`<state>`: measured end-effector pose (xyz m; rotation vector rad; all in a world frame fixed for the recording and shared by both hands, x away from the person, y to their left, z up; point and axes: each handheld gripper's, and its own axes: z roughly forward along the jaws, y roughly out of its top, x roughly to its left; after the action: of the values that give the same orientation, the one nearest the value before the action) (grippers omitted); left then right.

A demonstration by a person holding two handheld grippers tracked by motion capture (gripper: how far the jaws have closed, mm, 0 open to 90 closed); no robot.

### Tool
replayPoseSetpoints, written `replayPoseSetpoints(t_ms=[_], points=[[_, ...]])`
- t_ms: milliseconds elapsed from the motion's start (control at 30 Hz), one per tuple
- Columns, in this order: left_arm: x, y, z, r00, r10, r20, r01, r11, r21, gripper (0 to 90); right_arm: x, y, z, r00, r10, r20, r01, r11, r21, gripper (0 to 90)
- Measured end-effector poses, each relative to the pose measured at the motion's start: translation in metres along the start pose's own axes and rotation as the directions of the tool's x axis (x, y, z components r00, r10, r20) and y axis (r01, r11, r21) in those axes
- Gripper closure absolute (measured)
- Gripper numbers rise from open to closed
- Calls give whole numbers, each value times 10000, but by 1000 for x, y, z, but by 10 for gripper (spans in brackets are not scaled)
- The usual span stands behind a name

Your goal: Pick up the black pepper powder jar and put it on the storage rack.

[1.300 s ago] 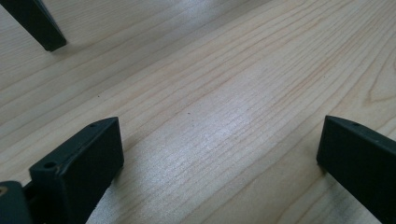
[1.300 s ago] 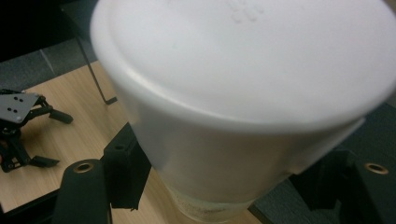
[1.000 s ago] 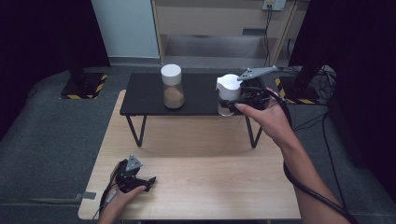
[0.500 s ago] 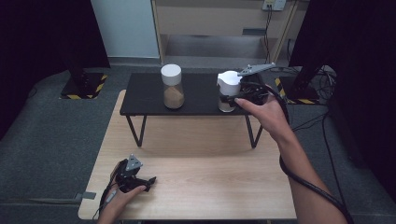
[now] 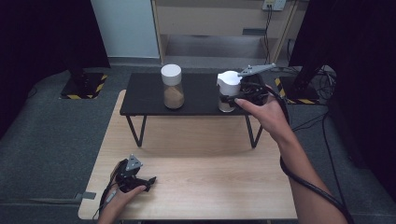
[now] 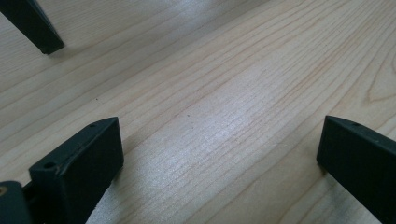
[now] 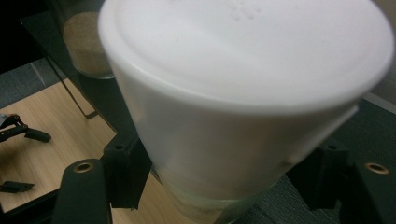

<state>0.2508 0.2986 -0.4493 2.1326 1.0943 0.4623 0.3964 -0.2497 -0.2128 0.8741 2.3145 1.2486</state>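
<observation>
A white-lidded jar (image 5: 228,91) is being clamped, seemingly just under its lid, by the right gripper (image 5: 229,99) at two o'clock on the black shelf (image 5: 140,100). The left gripper (image 5: 148,181) is being rested apart on the wooden table (image 5: 210,177) at seven o'clock, grey floor (image 5: 56,135) around.

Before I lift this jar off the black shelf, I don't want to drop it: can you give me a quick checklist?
1. Right tongs straddle the right jar, a jaw on each side: ok.
2. Jaws pressed firmly against it: cannot tell.
3. Jar's white lid seated: ok.
4. Gap to the other jar on the black shelf: ok.
5. Left tongs open, resting low on the wooden table, out of the way: ok.
</observation>
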Motion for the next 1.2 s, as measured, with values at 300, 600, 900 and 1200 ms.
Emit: replayPoseSetpoints(t_ms=[300,600,900,1200], points=[[0,0,0,10000,1,3,-1,10000,7,0,-3,4,2,9999,158,-59,-157,9998,153,312],[0,0,0,10000,2,3,-2,10000,8,0,1,7,-4,9998,-192,-10,192,9990,398,120],[0,0,0,10000,4,-3,-4,10000,-1,0,11,-2,-30,9986,-481,221,472,9981,389,59],[0,0,0,10000,-9,22,9,10000,4,0,28,-9,-44,9979,-571,321,549,9964,647,60]])
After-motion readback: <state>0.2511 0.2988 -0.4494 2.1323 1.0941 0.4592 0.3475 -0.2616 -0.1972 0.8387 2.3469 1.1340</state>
